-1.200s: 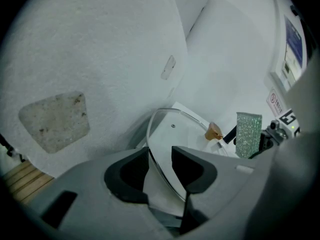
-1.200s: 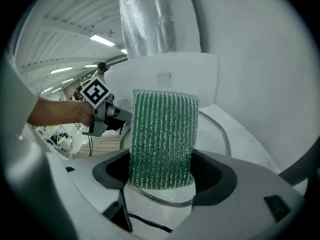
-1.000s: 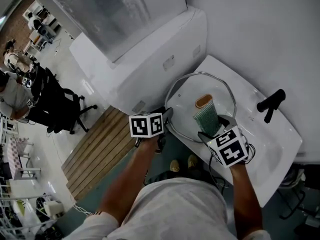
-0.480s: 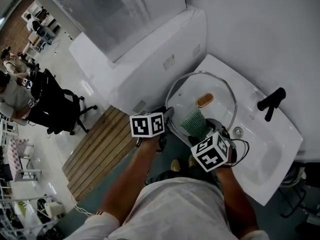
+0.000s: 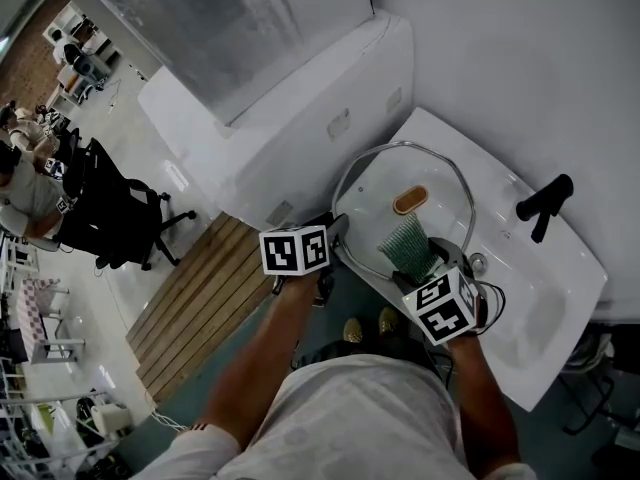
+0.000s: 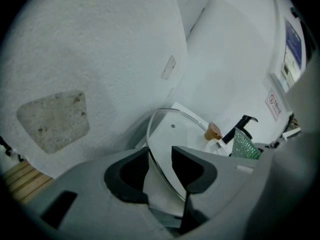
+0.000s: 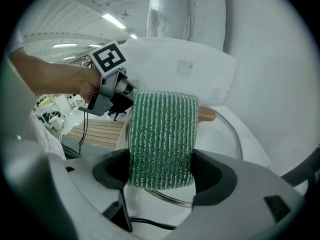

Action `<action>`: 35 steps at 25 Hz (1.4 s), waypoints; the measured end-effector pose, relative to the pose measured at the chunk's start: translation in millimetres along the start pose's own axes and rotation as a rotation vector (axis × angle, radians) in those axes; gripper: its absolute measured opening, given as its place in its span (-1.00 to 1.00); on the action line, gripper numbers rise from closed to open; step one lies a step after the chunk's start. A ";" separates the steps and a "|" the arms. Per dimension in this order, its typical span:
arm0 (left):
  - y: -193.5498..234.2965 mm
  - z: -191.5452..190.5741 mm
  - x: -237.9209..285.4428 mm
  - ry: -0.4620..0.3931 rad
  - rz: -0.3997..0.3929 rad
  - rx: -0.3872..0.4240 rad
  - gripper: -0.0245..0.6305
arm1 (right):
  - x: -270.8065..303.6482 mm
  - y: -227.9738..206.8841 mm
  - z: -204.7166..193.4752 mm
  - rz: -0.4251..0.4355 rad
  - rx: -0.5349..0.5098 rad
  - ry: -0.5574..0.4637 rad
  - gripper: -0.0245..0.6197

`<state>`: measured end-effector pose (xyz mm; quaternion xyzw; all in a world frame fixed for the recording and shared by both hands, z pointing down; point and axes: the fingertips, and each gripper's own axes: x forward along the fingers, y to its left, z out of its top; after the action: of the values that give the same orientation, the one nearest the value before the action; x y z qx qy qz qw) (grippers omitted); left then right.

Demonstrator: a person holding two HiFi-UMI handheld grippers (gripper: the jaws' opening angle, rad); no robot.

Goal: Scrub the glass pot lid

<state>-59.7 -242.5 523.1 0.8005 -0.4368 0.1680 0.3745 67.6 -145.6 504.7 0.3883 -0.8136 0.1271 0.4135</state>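
Glass lid (image 5: 372, 183) stands tilted over the sink (image 5: 545, 288), its rim clamped between the left gripper (image 6: 160, 165) jaws. Right gripper (image 7: 160, 171) is closed on a green scrub pad (image 7: 161, 134). Lid judged rigid, slick and breakable; best held by rim or knob (image 5: 409, 201).

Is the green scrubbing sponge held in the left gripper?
No. The green scrubbing sponge is clamped between the jaws of the right gripper, while the left gripper holds the rim of the glass pot lid.

White walls (image 5: 520, 68), slatted floor (image 5: 190, 298) (wooden)
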 end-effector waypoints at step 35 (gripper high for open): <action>-34.5 31.0 -30.4 -0.084 -0.007 0.104 -0.45 | -71.3 -56.2 44.3 0.210 0.336 -0.406 0.16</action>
<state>-50.1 -236.5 468.8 0.8268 -0.4400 0.1554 0.3142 109.0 -168.9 415.6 0.3825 -0.8831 0.2222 0.1564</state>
